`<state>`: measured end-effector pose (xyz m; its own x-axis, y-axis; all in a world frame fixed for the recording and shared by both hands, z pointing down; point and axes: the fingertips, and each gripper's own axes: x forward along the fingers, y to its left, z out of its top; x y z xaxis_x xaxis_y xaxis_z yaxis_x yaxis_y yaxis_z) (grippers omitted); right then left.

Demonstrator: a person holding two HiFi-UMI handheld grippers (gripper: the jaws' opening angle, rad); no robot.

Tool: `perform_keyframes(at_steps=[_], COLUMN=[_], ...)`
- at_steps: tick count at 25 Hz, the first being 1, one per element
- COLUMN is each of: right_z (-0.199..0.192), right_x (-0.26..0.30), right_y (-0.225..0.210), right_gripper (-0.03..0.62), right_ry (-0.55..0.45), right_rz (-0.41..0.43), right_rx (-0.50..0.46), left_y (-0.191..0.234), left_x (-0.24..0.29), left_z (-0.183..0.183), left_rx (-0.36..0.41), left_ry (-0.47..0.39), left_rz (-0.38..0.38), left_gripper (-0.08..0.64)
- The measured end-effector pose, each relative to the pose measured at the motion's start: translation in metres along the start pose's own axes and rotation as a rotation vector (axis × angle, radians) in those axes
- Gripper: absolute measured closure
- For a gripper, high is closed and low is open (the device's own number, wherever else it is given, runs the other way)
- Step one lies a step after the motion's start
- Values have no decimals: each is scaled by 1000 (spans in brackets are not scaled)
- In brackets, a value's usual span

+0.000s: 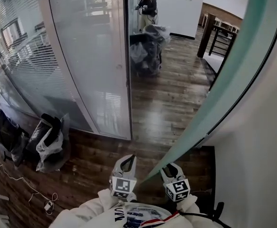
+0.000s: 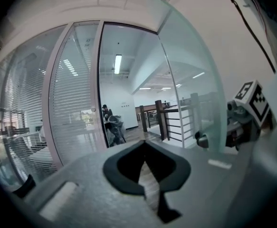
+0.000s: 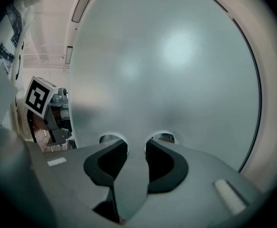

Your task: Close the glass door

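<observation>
Glass door stands open at right, its near edge clamped in the right gripper.
Near left, plastic bags wrap dark things I cannot make out. Behind them runs a glass wall with blinds. The left gripper has its jaws together on nothing, just left of the door's edge. Far through the doorway is another plastic-wrapped heap, contents unclear, with a person behind it.

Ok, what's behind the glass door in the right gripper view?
The frosted glass door fills that view and hides whatever lies behind it. Only past its left edge does the left gripper show.
</observation>
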<state>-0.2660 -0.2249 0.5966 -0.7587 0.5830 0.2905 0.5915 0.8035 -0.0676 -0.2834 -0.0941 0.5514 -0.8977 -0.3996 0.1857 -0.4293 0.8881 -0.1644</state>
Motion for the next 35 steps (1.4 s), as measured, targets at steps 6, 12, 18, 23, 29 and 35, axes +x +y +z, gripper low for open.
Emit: perform_keyframes(at_steps=[6, 12, 18, 23, 29, 35], right_z=[16, 30, 42, 45, 50, 54], right_x=[42, 83, 122, 141, 157, 164], right_y=[-5, -8, -12, -14, -20, -19], right_gripper=[472, 472, 476, 477, 476, 474], right_ry=[-73, -58, -49, -31, -14, -23], right_rz=[-61, -64, -60, -52, -42, -28], right_rx=[19, 7, 3, -5, -7, -9], left_y=[39, 65, 95, 108, 121, 138], left_x=[5, 14, 36, 51, 76, 91], left_z=[-12, -20, -26, -26, -24, -27], left_rx=[-1, -17, -19, -28, -41, -49], left_ry=[17, 46, 66, 72, 71, 81], left_rz=[27, 60, 107, 129, 151, 191], left_gripper=[558, 557, 557, 557, 557, 557])
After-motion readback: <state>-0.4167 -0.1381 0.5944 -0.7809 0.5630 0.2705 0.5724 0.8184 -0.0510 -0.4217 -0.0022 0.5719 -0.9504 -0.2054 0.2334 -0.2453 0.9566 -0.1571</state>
